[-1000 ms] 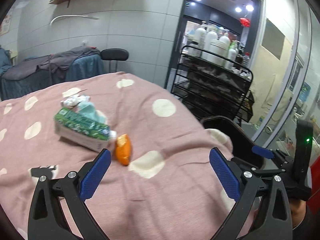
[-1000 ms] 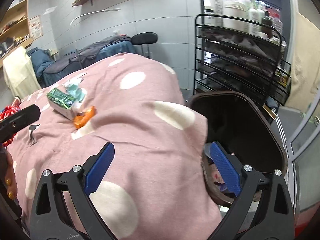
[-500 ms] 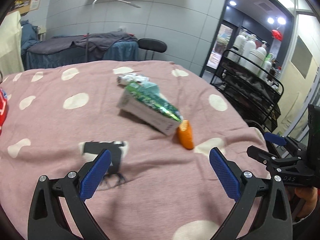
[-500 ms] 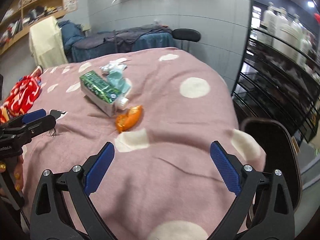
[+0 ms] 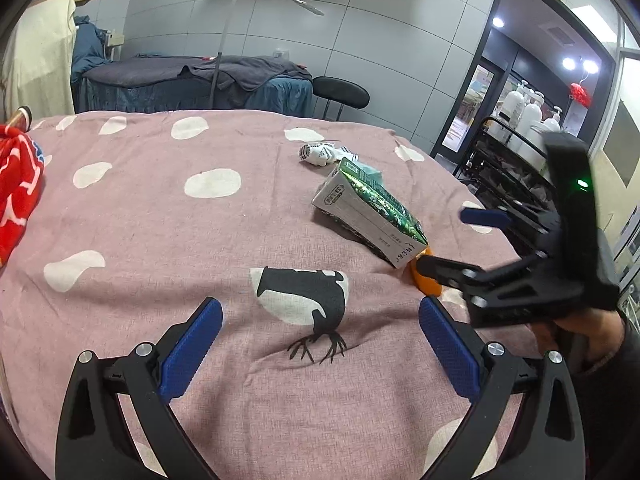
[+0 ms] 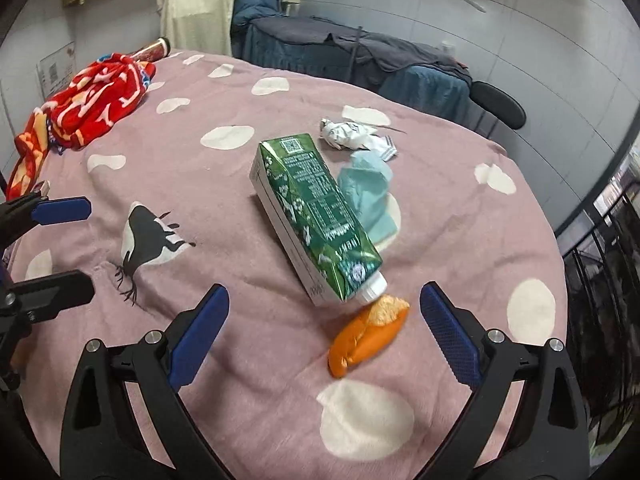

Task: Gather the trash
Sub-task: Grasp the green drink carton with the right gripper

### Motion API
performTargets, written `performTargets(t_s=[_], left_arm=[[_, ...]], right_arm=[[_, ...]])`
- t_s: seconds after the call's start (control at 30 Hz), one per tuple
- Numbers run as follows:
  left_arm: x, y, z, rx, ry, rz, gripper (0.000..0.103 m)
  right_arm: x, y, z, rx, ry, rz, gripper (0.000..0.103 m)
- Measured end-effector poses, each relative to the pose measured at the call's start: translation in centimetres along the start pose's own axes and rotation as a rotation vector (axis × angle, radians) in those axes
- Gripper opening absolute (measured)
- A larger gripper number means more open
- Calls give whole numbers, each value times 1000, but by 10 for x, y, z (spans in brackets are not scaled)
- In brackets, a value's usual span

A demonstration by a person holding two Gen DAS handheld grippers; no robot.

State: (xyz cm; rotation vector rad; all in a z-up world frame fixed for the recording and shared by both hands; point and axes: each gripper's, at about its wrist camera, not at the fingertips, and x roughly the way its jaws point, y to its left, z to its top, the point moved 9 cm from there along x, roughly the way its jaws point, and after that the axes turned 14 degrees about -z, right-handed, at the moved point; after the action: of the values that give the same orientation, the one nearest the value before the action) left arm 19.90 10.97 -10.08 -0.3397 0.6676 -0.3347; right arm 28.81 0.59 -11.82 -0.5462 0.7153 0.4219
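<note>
A green and white drink carton (image 6: pixel 316 216) lies on its side on the pink spotted bedspread (image 6: pixel 240 360). An orange peel (image 6: pixel 366 334) sits at its capped end, just ahead of my open right gripper (image 6: pixel 322 312). Beside the carton lie a teal tissue (image 6: pixel 368 192) and a crumpled white paper (image 6: pixel 352 136). In the left wrist view the carton (image 5: pixel 368 216) is ahead to the right. My open, empty left gripper (image 5: pixel 320 340) hovers over a black bird print. The right gripper (image 5: pixel 460 240) reaches in from the right, over the peel (image 5: pixel 428 286).
A red patterned blanket (image 6: pixel 92 96) is bunched at the bed's far left. Behind the bed stand a blue-covered massage table (image 5: pixel 192 80) and a black stool (image 5: pixel 340 90). A black wire cart (image 5: pixel 512 168) with white bottles stands off the bed's right edge.
Both views swung left, away from the dark bin and the cart, onto the trash on the bed. The right gripper has come close to the carton and peel. Both stay open.
</note>
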Motion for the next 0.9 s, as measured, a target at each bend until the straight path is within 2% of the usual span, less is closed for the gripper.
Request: performTargets(t_s=[0.1, 0.17, 0.27, 0.43, 0.53, 0.6, 0.67, 0.9], left_arm=[[-2, 2, -1, 10, 7, 3, 97], [-3, 4, -1, 9, 8, -6, 97], [-3, 7, 0, 2, 8, -16, 97], [1, 10, 0, 8, 24, -15, 97], [5, 11, 1, 7, 32, -20, 97], [8, 12, 1, 3, 39, -23, 97], [12, 13, 2, 0, 47, -29, 97], [28, 9, 14, 35, 79, -51, 97]], right_arm=[[16, 9, 15, -97, -20, 33, 87], [29, 11, 26, -152, -31, 54, 86], [49, 14, 33, -202, -3, 98, 85], [82, 22, 38, -247, 51, 178, 77], [90, 24, 40, -218, 57, 222, 75], [92, 24, 44, -191, 60, 238, 61], [89, 21, 46, -167, 58, 233, 53], [60, 1, 51, -29, 9, 249, 51]])
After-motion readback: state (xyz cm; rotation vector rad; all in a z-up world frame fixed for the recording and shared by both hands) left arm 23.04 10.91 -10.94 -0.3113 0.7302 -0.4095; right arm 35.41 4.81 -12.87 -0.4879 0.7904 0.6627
